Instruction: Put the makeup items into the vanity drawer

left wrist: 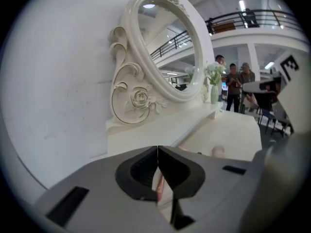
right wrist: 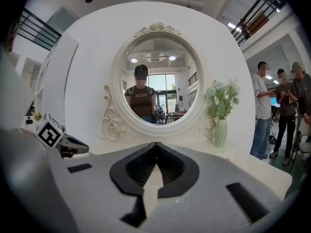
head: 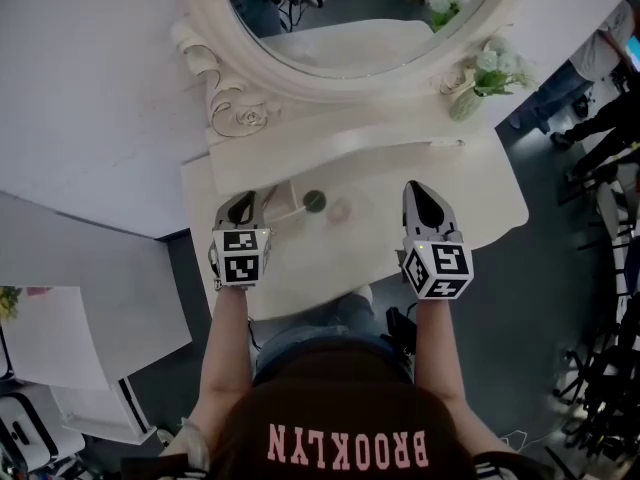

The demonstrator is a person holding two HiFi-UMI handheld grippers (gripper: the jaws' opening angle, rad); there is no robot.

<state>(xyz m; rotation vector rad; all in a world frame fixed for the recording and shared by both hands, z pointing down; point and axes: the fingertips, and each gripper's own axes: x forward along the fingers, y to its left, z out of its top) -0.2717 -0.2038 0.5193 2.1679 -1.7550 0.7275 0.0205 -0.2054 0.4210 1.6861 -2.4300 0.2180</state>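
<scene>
Head view: your left hand-held gripper and right hand-held gripper hang over the desk, jaws closed on both. 1 dark round item lies between them.

White vanity, cream scrolled mirror frame, dark green round item, pale pink item, white-green flowers

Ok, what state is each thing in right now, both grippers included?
Left gripper: jaws shut.
Right gripper: jaws shut, nothing between them.
Dark round item: lying loose on the tabletop.
Pink round item: lying loose on the tabletop, beside the dark one.
Vase: upright, holding flowers.
</scene>
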